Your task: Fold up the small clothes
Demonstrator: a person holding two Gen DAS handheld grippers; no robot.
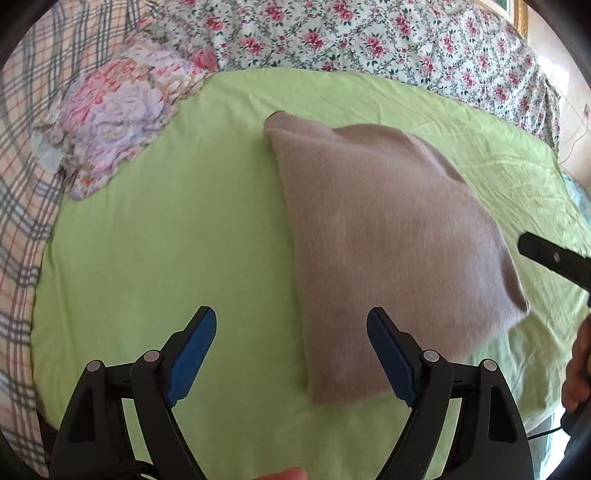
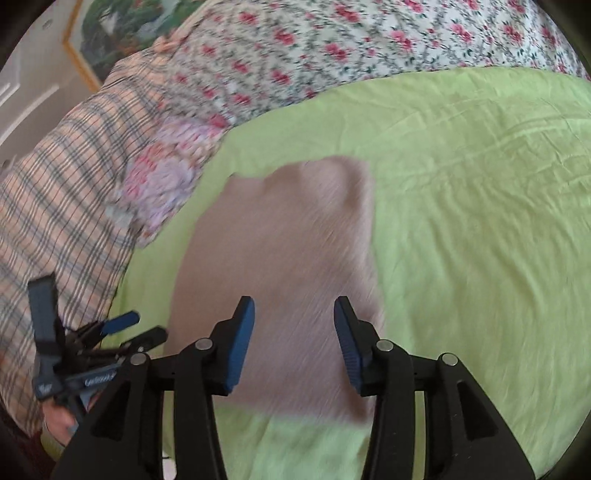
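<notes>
1. The task's thing is a small mauve-pink knit garment (image 1: 388, 236), already doubled over into a rough wedge. It lies flat on the light green sheet (image 1: 166, 240) near the middle of the bed, with one narrow corner pointing away toward the rose-print bedcover (image 1: 369, 33).

2. The left gripper (image 1: 291, 354) hangs over the near left edge of the garment. Its jaws stand wide apart, one blue pad over bare sheet and the other over the knit, and nothing is clamped between them.

3. The right gripper (image 2: 293, 343) sits above the near end of the same garment. Its jaws are parted with only cloth lying flat beneath them, not pinched. The right wrist view is smeared, so whether the pads brush the fabric cannot be told.

4. Judged from how the cloth lies, one fold is laid down and both grippers are free of it, so the step in hand looks like the gap between folds, or the end of this piece.

5. If another fold is wanted, the next move calls for each gripper to come down on a corner of the near edge, close on both layers together, and carry that edge over toward the far corner.

6. A crumpled floral cloth (image 1: 122, 110) lies at the sheet's left margin beside the plaid blanket (image 1: 26, 166). It may be the next piece to fold, though that is only a guess.
</notes>
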